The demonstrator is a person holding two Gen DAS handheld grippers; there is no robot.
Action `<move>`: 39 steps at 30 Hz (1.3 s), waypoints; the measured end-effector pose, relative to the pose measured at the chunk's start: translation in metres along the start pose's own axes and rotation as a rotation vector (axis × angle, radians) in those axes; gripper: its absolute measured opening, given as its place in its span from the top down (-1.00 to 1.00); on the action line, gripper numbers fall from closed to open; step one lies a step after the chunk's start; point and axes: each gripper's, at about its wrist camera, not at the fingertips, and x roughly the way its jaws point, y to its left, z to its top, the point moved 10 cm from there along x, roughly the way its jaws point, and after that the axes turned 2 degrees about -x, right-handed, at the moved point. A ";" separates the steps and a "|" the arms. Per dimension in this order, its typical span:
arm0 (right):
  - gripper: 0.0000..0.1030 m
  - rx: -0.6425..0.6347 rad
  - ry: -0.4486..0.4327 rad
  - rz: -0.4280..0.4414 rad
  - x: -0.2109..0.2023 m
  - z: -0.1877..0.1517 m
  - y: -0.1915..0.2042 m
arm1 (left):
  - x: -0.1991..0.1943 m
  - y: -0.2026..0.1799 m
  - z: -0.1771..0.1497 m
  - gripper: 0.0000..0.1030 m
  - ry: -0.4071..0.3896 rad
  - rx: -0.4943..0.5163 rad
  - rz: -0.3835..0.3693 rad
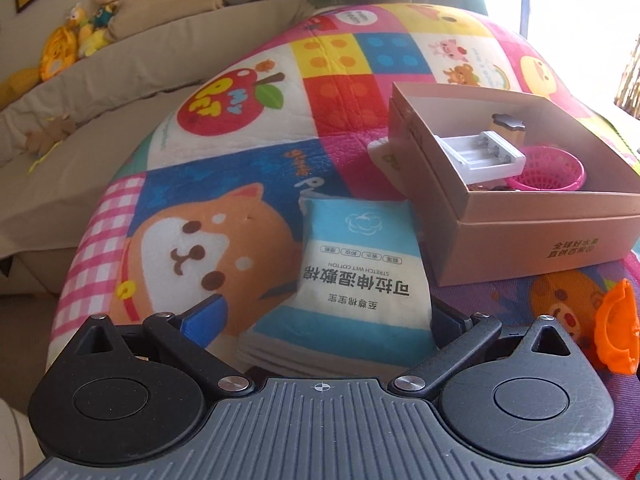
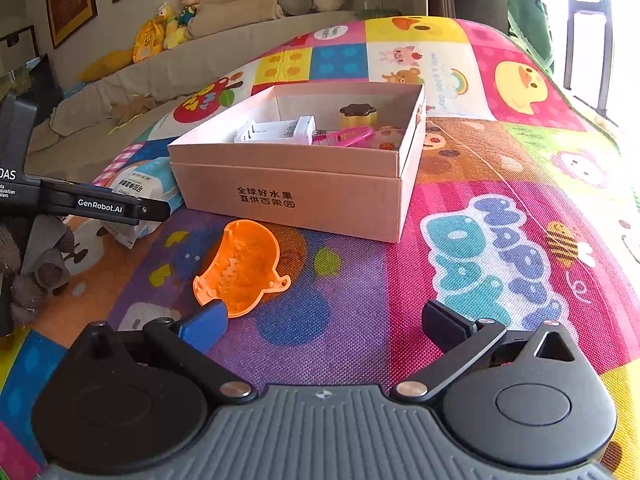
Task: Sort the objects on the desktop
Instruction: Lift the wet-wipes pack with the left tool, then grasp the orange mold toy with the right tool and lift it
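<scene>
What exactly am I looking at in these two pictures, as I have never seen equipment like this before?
There is no robot here: a person holds a two-fingered grabbing tool in each hand, each carrying a wide-angle camera that looks along its fingers. The black parts at the bottom belong to the tools. One picture comes from the left gripper, whose open fingers flank a cotton pad packet. The other comes from the right gripper, open and empty, near an orange toy. Both lie on a colourful play mat beside a cardboard box containing a white battery holder, a pink basket and a pudding toy.
</scene>
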 end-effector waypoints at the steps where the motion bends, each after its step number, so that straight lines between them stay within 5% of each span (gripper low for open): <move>1: -1.00 -0.004 0.002 -0.003 0.000 -0.001 0.001 | 0.001 0.002 -0.001 -1.00 0.000 -0.002 0.008; 15: -1.00 -0.101 0.045 -0.052 0.006 -0.006 0.009 | -0.011 0.006 -0.011 -0.72 -0.052 -0.025 -0.032; 26: -1.00 -0.102 0.042 -0.056 0.004 -0.007 0.010 | -0.087 -0.018 -0.086 -0.86 -0.047 -0.001 -0.153; 32: -1.00 -0.141 0.002 -0.053 -0.003 -0.004 0.018 | -0.087 -0.014 -0.084 -0.93 -0.057 -0.040 -0.130; 36: -0.99 -0.204 -0.061 0.023 -0.014 0.009 0.048 | -0.087 -0.016 -0.085 -0.94 -0.058 -0.023 -0.130; 39: -0.74 -0.213 -0.050 0.030 -0.003 0.020 0.059 | -0.089 -0.017 -0.085 -0.95 -0.066 -0.018 -0.129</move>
